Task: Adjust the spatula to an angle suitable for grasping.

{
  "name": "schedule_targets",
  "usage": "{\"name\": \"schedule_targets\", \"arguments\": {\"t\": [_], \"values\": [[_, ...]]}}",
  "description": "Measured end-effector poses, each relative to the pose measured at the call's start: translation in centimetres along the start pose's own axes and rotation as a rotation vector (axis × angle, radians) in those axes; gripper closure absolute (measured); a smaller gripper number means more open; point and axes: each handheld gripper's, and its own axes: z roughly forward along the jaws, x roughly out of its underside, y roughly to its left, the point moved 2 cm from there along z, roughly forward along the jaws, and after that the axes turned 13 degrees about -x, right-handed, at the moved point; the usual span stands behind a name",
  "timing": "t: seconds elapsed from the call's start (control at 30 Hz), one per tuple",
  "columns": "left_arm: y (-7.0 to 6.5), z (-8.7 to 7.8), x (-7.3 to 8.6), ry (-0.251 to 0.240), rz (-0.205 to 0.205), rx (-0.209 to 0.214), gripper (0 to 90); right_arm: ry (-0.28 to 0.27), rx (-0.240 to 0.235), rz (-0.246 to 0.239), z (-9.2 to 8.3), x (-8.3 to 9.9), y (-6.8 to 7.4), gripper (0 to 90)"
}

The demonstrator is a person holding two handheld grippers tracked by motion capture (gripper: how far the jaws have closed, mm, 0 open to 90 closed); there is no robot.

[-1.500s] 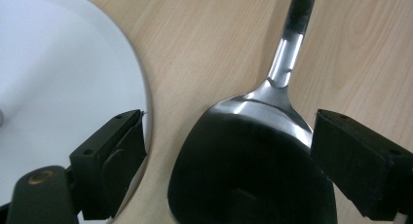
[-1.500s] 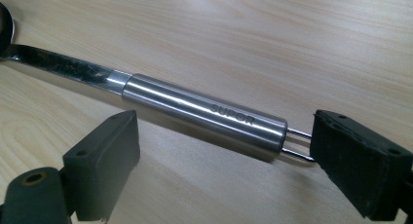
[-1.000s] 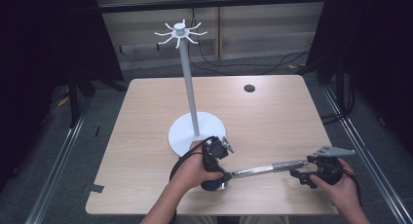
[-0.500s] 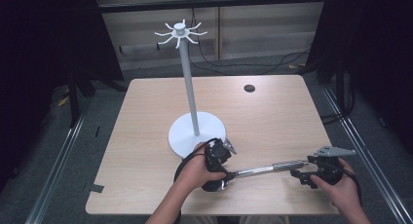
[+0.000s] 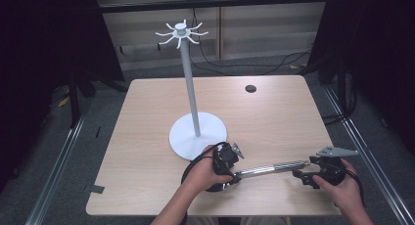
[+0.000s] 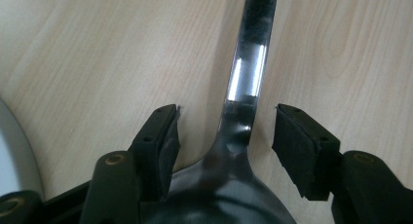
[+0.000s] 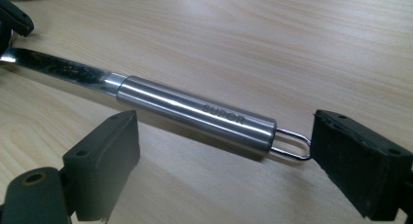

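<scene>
A steel ladle lies flat near the table's front edge, its bowl under my left hand. My left gripper points down over the neck. Its pads stand either side of the neck with a gap on both sides, and the jaws have just been closing. My right gripper is open around the end of the handle. The wire loop at that end lies just short of the right-hand pad.
A white stand with a round base and a tall pole topped by hooks rises just behind my left hand. A small dark disc lies at the far right of the wooden table. Dark floor and rails surround it.
My left hand and its gripper have edged slightly right and nearer, over the ladle's neck. The ladle and my right gripper have stayed where they were.
</scene>
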Motion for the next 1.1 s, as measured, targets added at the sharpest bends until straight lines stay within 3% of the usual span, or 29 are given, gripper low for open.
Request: {"name": "schedule_targets", "arguments": {"t": [0.1,0.17,0.2,0.3,0.33,0.37,0.43,0.47,0.5,0.53,0.57,0.6,0.7,0.83,0.87,0.97,1.03,1.1], "values": [[-0.2,0.1,-0.3,0.006,0.012,-0.007,44.2,-0.003,0.002,0.003,-0.1,0.0,-0.1,10.9],[-0.5,0.2,-0.5,-0.001,-0.007,-0.012,46.8,-0.002,0.000,0.003,-0.1,0.0,-0.2,10.9],[-0.5,0.3,-0.7,0.002,0.027,-0.010,47.9,-0.003,0.000,0.003,-0.1,0.0,-0.2,10.9],[-0.9,0.3,-0.8,0.005,0.031,-0.030,49.6,-0.003,0.001,0.000,-0.2,0.0,-0.2,10.9],[-0.8,0.2,-0.9,0.014,0.065,-0.036,51.2,-0.003,0.001,0.001,-0.2,0.0,-0.2,10.9],[-1.1,0.4,-0.9,-0.013,0.024,-0.045,54.1,-0.002,0.002,0.002,-0.2,0.0,-0.2,10.9],[-1.2,0.2,-1.0,0.014,0.042,-0.039,63.2,-0.002,0.005,-0.001,-0.2,0.1,-0.2,10.9],[-1.0,0.1,-1.1,0.031,0.075,-0.041,66.4,-0.001,0.003,-0.001,-0.2,0.1,-0.2,10.9],[-1.2,0.1,-1.1,0.024,0.052,-0.038,71.0,-0.001,0.003,-0.001,-0.2,0.1,-0.2,10.9],[-1.3,0.1,-1.1,0.030,0.053,-0.043,71.6,-0.002,0.004,-0.001,-0.2,0.1,-0.2,10.9],[-1.2,0.1,-1.2,0.033,0.093,-0.035,72.2,-0.002,0.004,0.000,-0.2,0.1,-0.2,10.9],[-1.4,0.1,-1.2,0.036,0.083,-0.034,72.7,-0.002,0.004,0.000,-0.2,0.0,-0.2,10.9],[-1.7,0.0,-1.2,0.036,0.108,-0.030,74.7,0.000,0.004,0.002,-0.2,0.1,-0.2,10.9],[-1.8,0.0,-1.0,0.037,0.046,-0.005,75.5,0.000,0.006,0.003,-0.1,0.1,-0.2,10.9],[-1.4,-0.1,-1.0,0.043,0.094,0.001,75.5,-0.001,0.004,0.001,-0.1,0.1,-0.3,10.9],[-1.2,-0.3,-0.7,0.025,0.030,0.018,75.6,-0.005,0.003,0.003,-0.2,0.1,-0.3,10.9],[-0.8,-0.5,-0.5,0.026,0.047,-0.003,75.6,-0.006,0.006,0.006,-0.2,0.1,-0.3,10.9],[-0.6,-0.8,-0.4,0.017,0.029,0.001,75.7,-0.006,0.004,0.004,-0.1,0.0,-0.3,10.9]]}}
